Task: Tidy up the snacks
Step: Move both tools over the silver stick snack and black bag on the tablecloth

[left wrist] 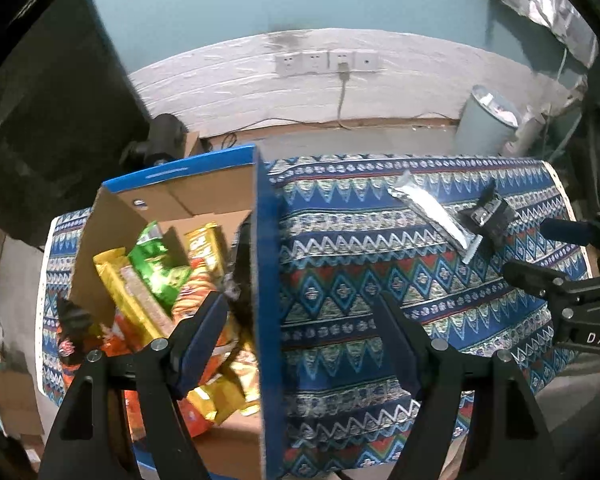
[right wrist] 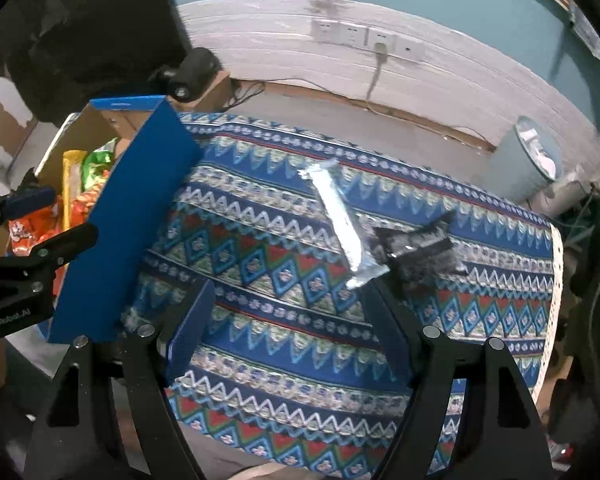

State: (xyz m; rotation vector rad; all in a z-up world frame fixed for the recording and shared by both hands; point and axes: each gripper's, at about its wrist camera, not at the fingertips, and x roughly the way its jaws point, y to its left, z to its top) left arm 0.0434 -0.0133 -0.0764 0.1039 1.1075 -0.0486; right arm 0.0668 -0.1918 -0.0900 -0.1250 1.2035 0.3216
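A blue cardboard box [left wrist: 266, 280] stands on the left of the patterned table [left wrist: 380, 280] and holds several snack packs: green [left wrist: 160, 268], yellow [left wrist: 116, 280], orange [left wrist: 196, 288]. A dark pack [left wrist: 244, 272] sits against the box's right wall inside. My left gripper [left wrist: 300, 312] is open, its fingers astride that wall. A silver pack [right wrist: 340, 220] and a black pack [right wrist: 416, 248] lie on the cloth at the right. My right gripper [right wrist: 288, 300] is open above the cloth, just in front of them. The box also shows in the right wrist view [right wrist: 128, 232].
A grey bin [left wrist: 488, 124] stands on the floor behind the table. A dark cabinet [left wrist: 52, 100] is at the back left. Wall sockets with a cable [left wrist: 328, 62] are on the far wall. Another dark pack [left wrist: 74, 328] lies outside the box's left wall.
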